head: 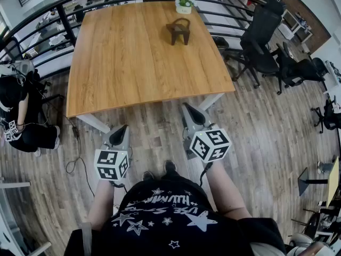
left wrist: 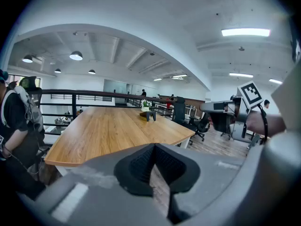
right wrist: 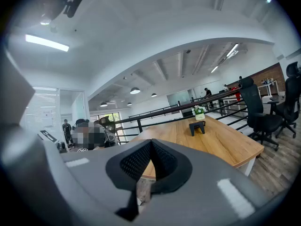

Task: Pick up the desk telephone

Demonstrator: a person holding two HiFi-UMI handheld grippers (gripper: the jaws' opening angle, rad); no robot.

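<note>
At six o'clock in the head view, the person's black shirt (head: 170,217) carries white stars and two lines of white lettering, seen upside down and too warped to read with certainty. Nothing else legible shows in any view.

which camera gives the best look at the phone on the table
The head view: the telephone is seen whole from above, on the table near its far edge, by a potted plant. Both gripper views show it only as a small, distant dark shape, seen side-on across the tabletop.
</note>
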